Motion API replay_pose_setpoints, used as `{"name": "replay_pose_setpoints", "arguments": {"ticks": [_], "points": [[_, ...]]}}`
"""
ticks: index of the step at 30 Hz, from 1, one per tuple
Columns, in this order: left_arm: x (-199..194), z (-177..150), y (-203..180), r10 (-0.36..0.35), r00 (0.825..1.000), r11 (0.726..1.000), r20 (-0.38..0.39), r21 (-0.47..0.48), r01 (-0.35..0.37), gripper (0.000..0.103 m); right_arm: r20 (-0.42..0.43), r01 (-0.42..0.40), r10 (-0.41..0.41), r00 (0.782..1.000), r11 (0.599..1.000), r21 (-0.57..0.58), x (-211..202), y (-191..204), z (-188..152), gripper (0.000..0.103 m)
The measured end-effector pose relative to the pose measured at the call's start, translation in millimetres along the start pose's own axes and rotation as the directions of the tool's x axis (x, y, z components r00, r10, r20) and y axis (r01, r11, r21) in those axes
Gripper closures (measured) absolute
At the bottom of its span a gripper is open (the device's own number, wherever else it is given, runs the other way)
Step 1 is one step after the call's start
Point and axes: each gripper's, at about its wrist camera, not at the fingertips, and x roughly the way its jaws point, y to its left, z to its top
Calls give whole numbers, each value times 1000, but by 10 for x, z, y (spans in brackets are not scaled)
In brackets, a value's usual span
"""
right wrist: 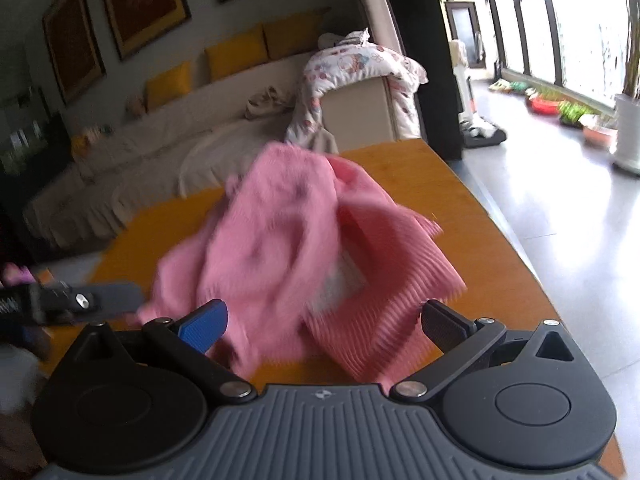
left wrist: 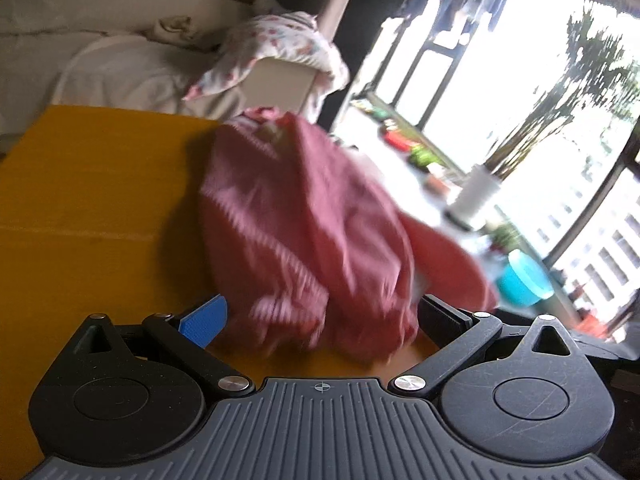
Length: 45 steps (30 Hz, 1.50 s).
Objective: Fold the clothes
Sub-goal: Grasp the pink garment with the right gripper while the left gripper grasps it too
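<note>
Nearest in the left wrist view, the left gripper (left wrist: 320,316) has its jaws spread wide, the blue pad (left wrist: 205,320) on one side and the dark pad on the other, and nothing pinched between them. The pink garment (left wrist: 304,232) lies bunched on the yellow table (left wrist: 92,184) just ahead of the fingers; its near hem is smeared by blur, so whether cloth touches the dark pad is hard to tell.

In the right wrist view the right gripper (right wrist: 322,322) also stands spread, jaws apart and holding nothing. The same pink garment (right wrist: 288,232) sits crumpled in a heap between and just beyond its fingers, a ribbed band showing on the right side and a pale patch inside a fold. Its outline is blurred. At the left edge part of the left gripper (right wrist: 92,300) pokes in, cut off by the frame.

Farther back, a sofa (right wrist: 168,136) carries yellow cushions (right wrist: 236,56), with a floral blanket (right wrist: 352,64) draped over its arm. On the floor by the window (left wrist: 520,60) stand a white pot (left wrist: 476,196) with a plant, a turquoise bowl (left wrist: 524,280) whose contents are unclear, and small coloured containers too blurred to name.
</note>
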Motion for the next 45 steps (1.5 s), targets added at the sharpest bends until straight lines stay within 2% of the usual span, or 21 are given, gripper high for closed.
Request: {"name": "replay_pose_setpoints", "arguments": {"ticks": [4,7,9,11,13,17,21,23,26,30,34,36,38,39,42,45], "points": [[139,239,227,-51,999,997,4,-62,52,0,32,-106,104,994,991,79,307,-90,393,0],[107,341,403,-61,998,992,17,-109,62,0,24,-111,109,994,989,97,701,-69,614,0],[35,358,505,-48,998,993,30,-108,51,0,-1,-115,115,993,989,96,971,5,684,0],[-31,346,596,-29,999,995,31,-95,31,0,-73,-141,149,986,985,98,1217,85,663,0],[-96,334,686,-9,999,997,33,-82,12,0,-178,-213,243,954,962,170,1461,121,550,0],[-201,259,803,-28,1000,998,15,-48,28,0,-178,-280,289,941,957,74,1375,276,352,0],[-260,187,891,-87,996,996,0,-24,87,0,-244,-405,409,879,912,66,1082,312,143,0],[-242,163,926,-128,992,991,-17,-45,127,0,-263,-438,433,862,898,43,869,339,25,0],[-211,116,944,-172,983,983,-57,-72,167,0,-262,-443,427,865,897,-2,597,408,-200,0],[-90,33,978,-227,962,963,-150,-179,199,0,-256,-428,404,878,903,-44,305,458,-368,0],[28,9,973,-211,958,969,-192,-172,179,1,-233,-447,431,872,894,-17,192,387,-447,0],[70,13,945,-171,966,979,-195,-141,145,7,-224,-451,439,870,893,-2,194,347,-451,0],[98,15,900,-138,970,987,-199,-107,118,28,-217,-450,440,871,893,3,186,328,-472,0],[113,15,877,-122,972,990,-203,-90,106,32,-215,-449,438,873,894,1,179,327,-486,0],[161,1,811,-114,972,993,-205,-45,107,36,-205,-445,435,877,896,-3,167,340,-502,0],[209,-39,718,-126,967,992,-223,-18,125,56,-193,-446,442,876,895,22,135,330,-507,0]]}}
